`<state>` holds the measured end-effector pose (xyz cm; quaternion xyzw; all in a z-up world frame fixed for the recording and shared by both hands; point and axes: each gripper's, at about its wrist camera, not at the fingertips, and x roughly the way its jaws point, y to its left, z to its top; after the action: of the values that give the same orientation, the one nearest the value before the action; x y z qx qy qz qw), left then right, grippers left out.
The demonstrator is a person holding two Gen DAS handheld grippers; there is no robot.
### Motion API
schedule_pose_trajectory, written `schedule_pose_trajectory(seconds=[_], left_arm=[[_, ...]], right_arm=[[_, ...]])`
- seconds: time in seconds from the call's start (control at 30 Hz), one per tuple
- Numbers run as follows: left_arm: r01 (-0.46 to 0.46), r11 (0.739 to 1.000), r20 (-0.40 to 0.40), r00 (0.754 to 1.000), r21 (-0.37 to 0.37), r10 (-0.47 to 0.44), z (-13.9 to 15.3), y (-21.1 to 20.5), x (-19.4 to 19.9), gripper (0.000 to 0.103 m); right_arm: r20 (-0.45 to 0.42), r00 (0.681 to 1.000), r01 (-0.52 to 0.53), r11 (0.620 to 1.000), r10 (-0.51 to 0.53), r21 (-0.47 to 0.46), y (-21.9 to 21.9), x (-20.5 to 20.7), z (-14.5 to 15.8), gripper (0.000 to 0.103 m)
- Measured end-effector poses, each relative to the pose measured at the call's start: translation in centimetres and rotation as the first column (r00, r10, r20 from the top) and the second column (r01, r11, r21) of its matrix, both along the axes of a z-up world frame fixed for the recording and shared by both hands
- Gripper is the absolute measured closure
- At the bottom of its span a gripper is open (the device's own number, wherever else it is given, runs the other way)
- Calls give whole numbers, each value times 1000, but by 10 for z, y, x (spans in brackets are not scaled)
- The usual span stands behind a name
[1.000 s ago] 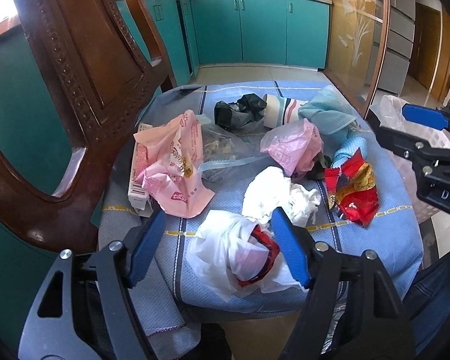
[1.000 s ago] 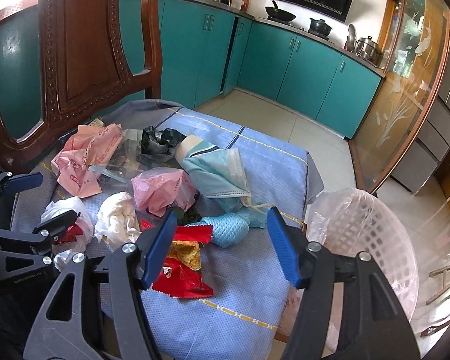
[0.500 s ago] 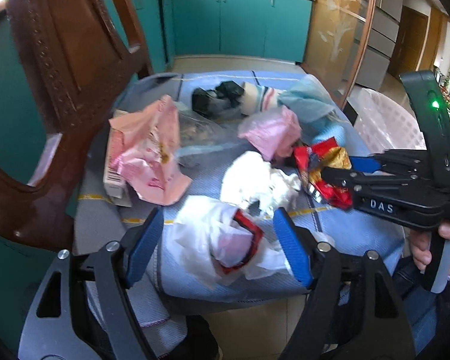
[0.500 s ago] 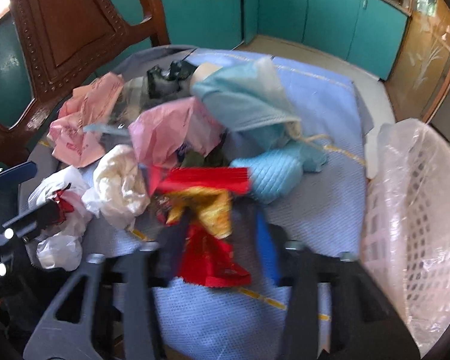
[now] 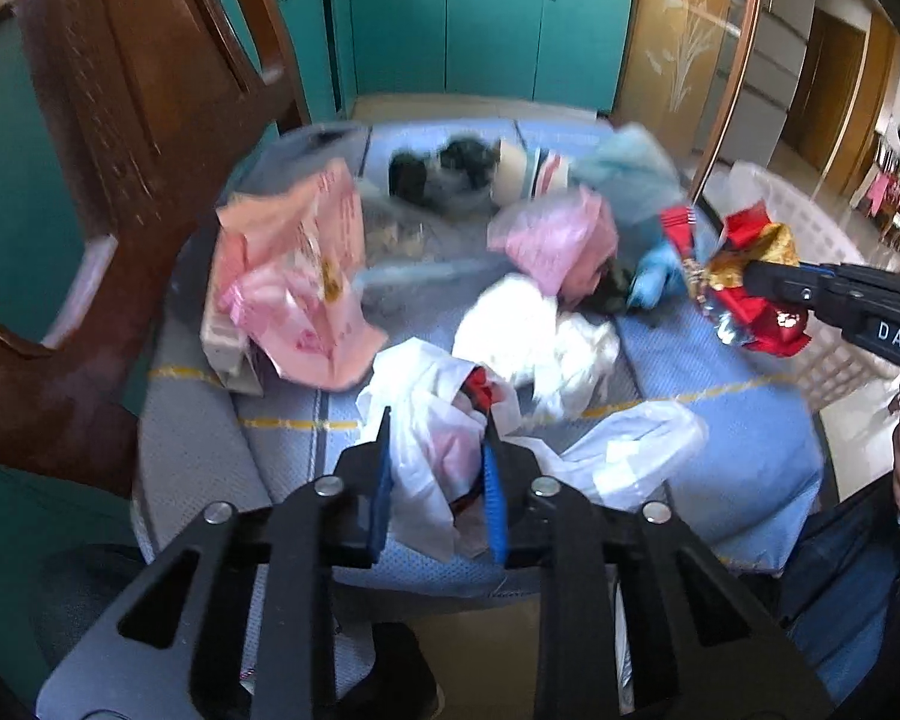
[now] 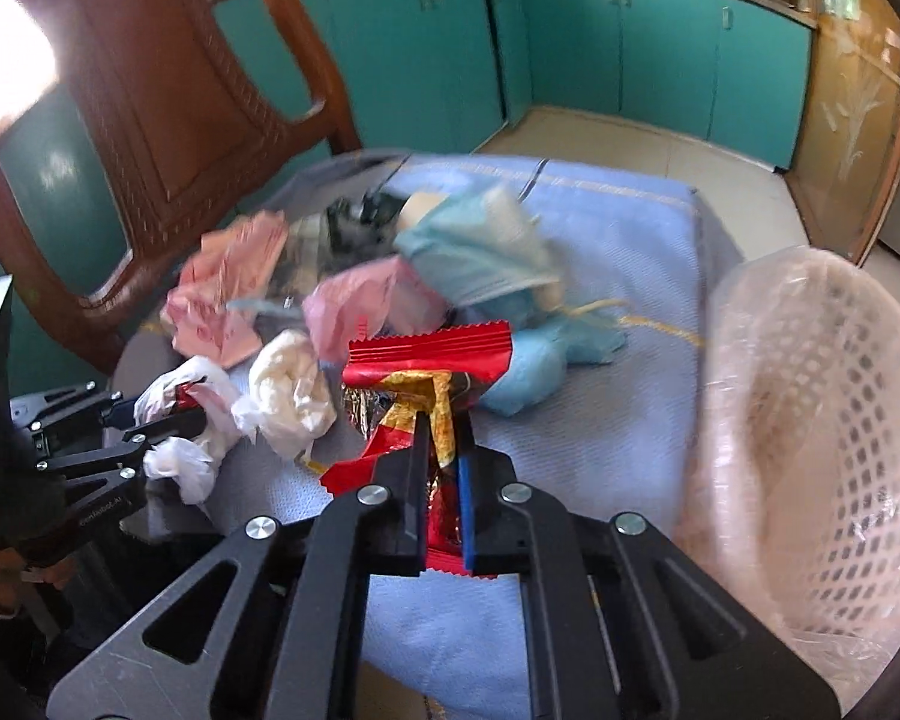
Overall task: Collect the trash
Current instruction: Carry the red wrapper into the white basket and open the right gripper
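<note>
Trash lies on a blue cloth (image 5: 720, 420) over a chair seat. My left gripper (image 5: 435, 450) is shut on a white plastic bag (image 5: 426, 420) with red inside, at the seat's near edge; it also shows in the right wrist view (image 6: 186, 420). My right gripper (image 6: 441, 456) is shut on a red and gold snack wrapper (image 6: 432, 366) and holds it above the cloth; the wrapper also shows in the left wrist view (image 5: 744, 282). A pale mesh bin with a plastic liner (image 6: 822, 420) stands right of the chair.
More trash on the cloth: a pink bag (image 5: 294, 282), a smaller pink bag (image 5: 552, 234), a crumpled white tissue (image 5: 528, 336), a blue mask (image 6: 474, 252), a black bag (image 5: 438, 168). The wooden chair back (image 5: 108, 120) rises at left. Teal cabinets stand behind.
Both grippers closed: the left on the white bag, the right on the red wrapper. The right gripper lifted the wrapper off the cloth toward the bin side.
</note>
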<state>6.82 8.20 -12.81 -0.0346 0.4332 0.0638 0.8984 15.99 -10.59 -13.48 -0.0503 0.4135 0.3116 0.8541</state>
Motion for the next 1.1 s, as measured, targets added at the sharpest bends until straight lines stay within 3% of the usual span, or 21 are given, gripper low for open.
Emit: schedule_pose_trajectory(seconds=[0.1, 0.17, 0.23, 0.33, 0.47, 0.6, 0.7, 0.77, 0.83, 0.93, 1.0, 1.07, 1.1], left_arm=[[22, 1000, 67, 998, -2, -22, 25, -5, -4, 78], [62, 998, 118, 991, 1, -61, 45, -14, -1, 78], [124, 992, 169, 978, 1, -123, 64, -32, 9, 78], [232, 973, 218, 950, -14, -224, 82, -68, 32, 78], [383, 923, 252, 895, -10, -369, 85, -135, 75, 78], [484, 874, 208, 859, -40, -467, 68, -194, 121, 78], [543, 839, 183, 828, -30, -530, 55, -226, 144, 69], [549, 835, 172, 826, -29, -537, 47, -234, 157, 59], [539, 841, 172, 833, -35, -527, 41, -234, 164, 38], [517, 855, 182, 845, -34, -503, 39, -230, 162, 30], [489, 872, 184, 858, -11, -479, 43, -222, 157, 27], [454, 891, 202, 870, 28, -449, 48, -208, 143, 25], [417, 907, 213, 882, 62, -420, 52, -198, 136, 25]], right_arm=[[77, 989, 122, 991, -126, 59, -41, 6, 24, 95], [120, 961, 238, 967, -247, 85, -76, 10, 35, 95], [148, 908, 380, 920, -391, 98, -115, 15, 40, 95], [167, 838, 516, 854, -519, 68, -150, 17, 37, 95], [118, 794, 594, 802, -597, 57, -176, 20, 26, 94], [84, 761, 644, 765, -644, 33, -198, 20, 14, 94], [59, 749, 660, 751, -660, 25, -209, 21, 7, 94], [41, 743, 668, 744, -669, 21, -215, 25, 5, 94], [22, 737, 675, 737, -676, 16, -218, 25, 2, 93], [8, 737, 675, 737, -675, 19, -218, 23, 3, 88], [17, 735, 678, 735, -678, 18, -215, 23, 5, 79], [27, 734, 678, 735, -678, 23, -214, 24, 7, 59], [38, 737, 675, 738, -675, 28, -211, 23, 9, 57]])
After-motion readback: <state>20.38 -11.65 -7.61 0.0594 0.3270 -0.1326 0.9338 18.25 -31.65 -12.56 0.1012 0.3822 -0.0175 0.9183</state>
